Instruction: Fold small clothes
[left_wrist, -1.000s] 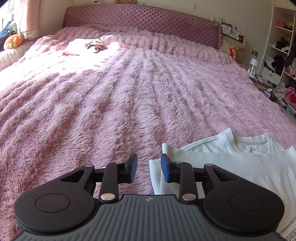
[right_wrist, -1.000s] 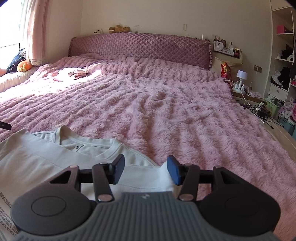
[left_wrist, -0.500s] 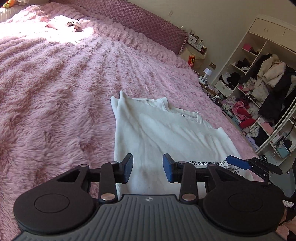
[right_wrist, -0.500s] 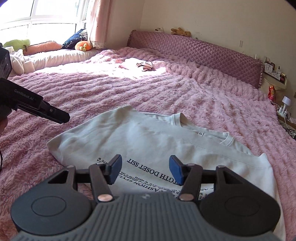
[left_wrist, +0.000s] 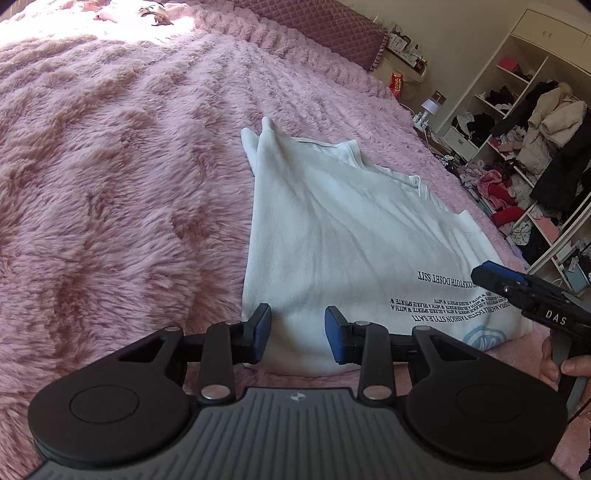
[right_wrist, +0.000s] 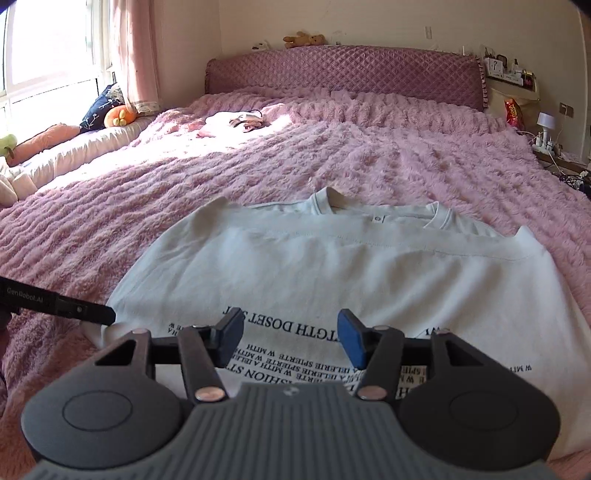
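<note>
A white T-shirt (left_wrist: 343, 236) with black printed text lies on the pink fluffy bedspread (left_wrist: 110, 184), partly folded, with its neckline away from me. It also shows in the right wrist view (right_wrist: 351, 269). My left gripper (left_wrist: 297, 338) is open and empty, its jaws just above the shirt's near left corner. My right gripper (right_wrist: 290, 338) is open and empty, over the printed text at the shirt's near edge. The right gripper's tip shows in the left wrist view (left_wrist: 517, 288). The left gripper's tip shows in the right wrist view (right_wrist: 85, 312).
A small pile of light clothes (right_wrist: 236, 122) lies far up the bed near the quilted headboard (right_wrist: 347, 74). Pillows and plush toys (right_wrist: 118, 116) line the window side. Open shelves full of clothes (left_wrist: 535, 147) stand right of the bed.
Both grippers have drawn back toward the shirt's near edge and turned. The left gripper has opened wider. The shirt now lies folded over with its printed text showing.
</note>
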